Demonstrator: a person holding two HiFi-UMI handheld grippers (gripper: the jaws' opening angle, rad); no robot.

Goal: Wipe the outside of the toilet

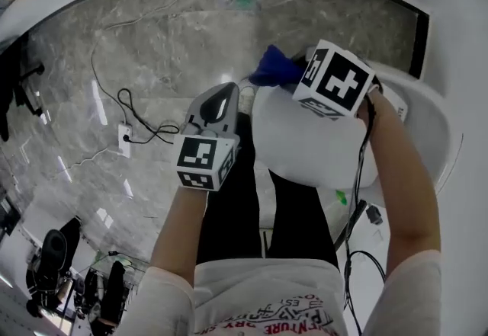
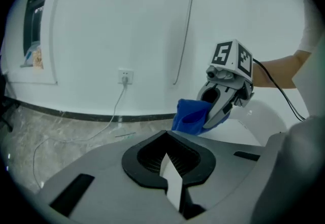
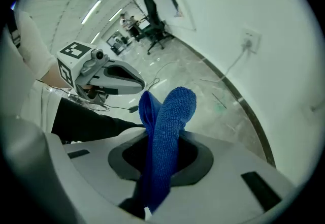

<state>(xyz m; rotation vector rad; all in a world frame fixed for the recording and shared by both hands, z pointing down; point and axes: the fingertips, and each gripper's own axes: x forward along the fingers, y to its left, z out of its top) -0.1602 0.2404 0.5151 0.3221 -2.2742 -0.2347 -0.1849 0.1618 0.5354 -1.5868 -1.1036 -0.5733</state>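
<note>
Left tongs (image 1: 223, 98) hang closed and empty beside the toilet (image 1: 305, 148), likely kept clear of the work. A blue microfibre cloth (image 1: 271, 66) is pinched in the right tongs (image 1: 293, 75) at the toilet's far upper edge, seemingly ready to wipe; contact is unclear. The floor (image 1: 152, 45) is glossy grey marble-look tile, and a wall socket (image 2: 125, 76) trails a cable (image 2: 114, 111).

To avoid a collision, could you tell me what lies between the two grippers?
Only the blue cloth, hanging from the right gripper; in the left gripper view the rest is open air.
</note>
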